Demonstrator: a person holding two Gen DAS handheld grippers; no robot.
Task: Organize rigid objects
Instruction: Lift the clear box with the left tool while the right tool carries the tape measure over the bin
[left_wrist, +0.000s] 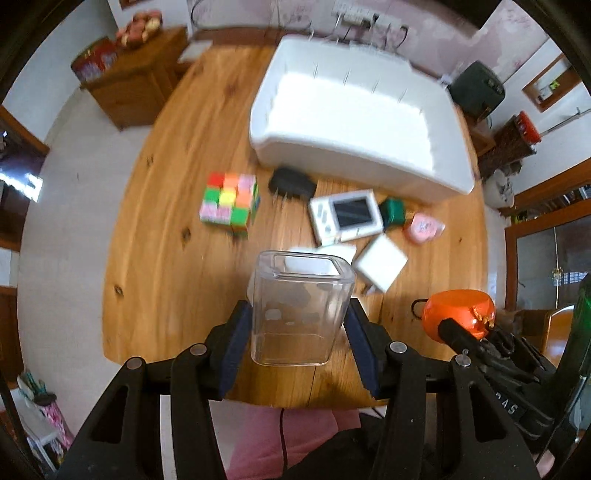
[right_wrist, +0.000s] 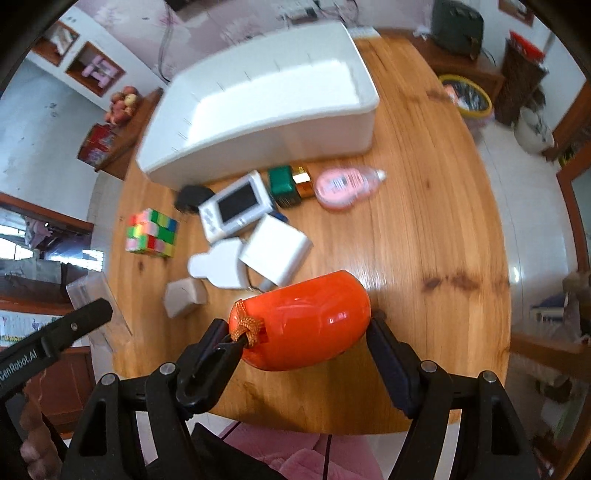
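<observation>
My left gripper (left_wrist: 299, 332) is shut on a clear plastic box (left_wrist: 301, 310) and holds it above the near part of the wooden table (left_wrist: 166, 258). My right gripper (right_wrist: 299, 332) is shut on a glossy orange case (right_wrist: 306, 321) with a braided cord and black clip; the case also shows in the left wrist view (left_wrist: 458, 314). A large white bin (left_wrist: 354, 122) stands at the far side of the table, also in the right wrist view (right_wrist: 266, 110). The clear box shows at the left edge of the right wrist view (right_wrist: 92, 295).
On the table lie a colourful cube (left_wrist: 231, 203), a black adapter (left_wrist: 291, 182), a white handheld screen device (left_wrist: 347, 216), a green box (left_wrist: 393, 210), a pink bottle (right_wrist: 343, 184), white boxes (right_wrist: 275, 251) and a white bottle-shaped piece (right_wrist: 218, 267). A wooden cabinet (left_wrist: 136, 85) stands at left.
</observation>
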